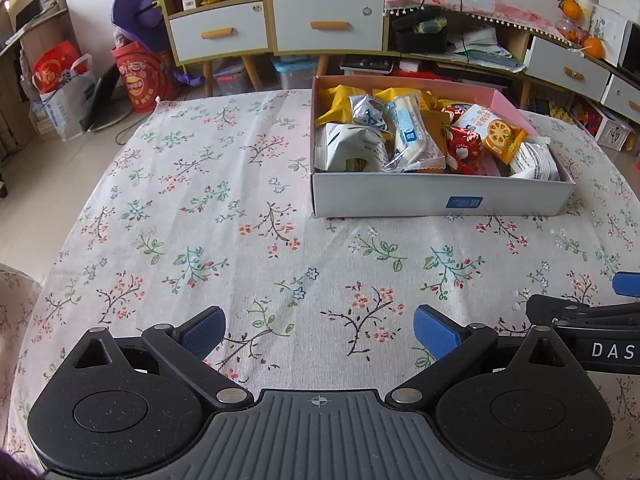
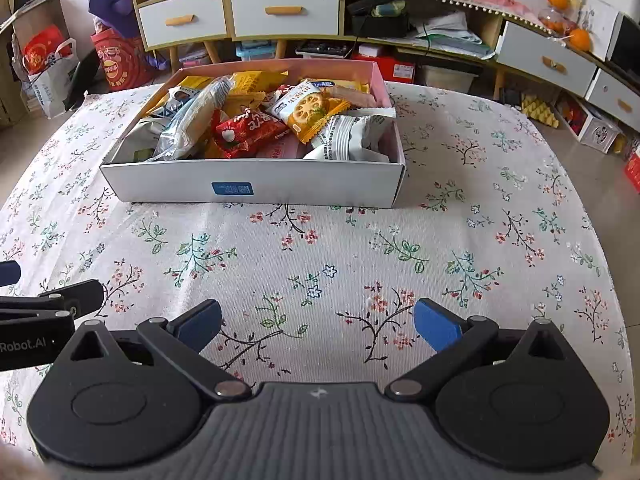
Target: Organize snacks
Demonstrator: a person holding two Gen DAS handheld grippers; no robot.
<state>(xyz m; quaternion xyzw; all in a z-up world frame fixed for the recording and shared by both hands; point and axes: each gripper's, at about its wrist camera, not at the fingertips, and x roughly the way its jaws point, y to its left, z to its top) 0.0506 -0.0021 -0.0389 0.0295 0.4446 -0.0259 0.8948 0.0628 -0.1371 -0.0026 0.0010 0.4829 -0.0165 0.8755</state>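
A white cardboard box (image 1: 400, 200) (image 2: 180, 182) with a pink inside stands on the flowered tablecloth, full of snack packets: a red packet (image 1: 464, 150) (image 2: 248, 130), an orange lotus-root packet (image 1: 498, 130) (image 2: 310, 110), white packets (image 1: 348, 146) (image 2: 346, 136) and yellow ones (image 1: 340, 100) (image 2: 252, 80). My left gripper (image 1: 320, 334) is open and empty, low over the cloth, well in front of the box. My right gripper (image 2: 318, 326) is open and empty too, beside the left one, its body showing at the right edge of the left wrist view (image 1: 592, 320).
The flowered cloth (image 1: 200, 220) (image 2: 480, 220) covers the table around the box. Behind the table stand wooden cabinets with white drawers (image 1: 328, 24) (image 2: 284, 10), red bags on the floor at left (image 1: 140, 76) (image 2: 118, 64) and oranges at right (image 1: 592, 46) (image 2: 580, 38).
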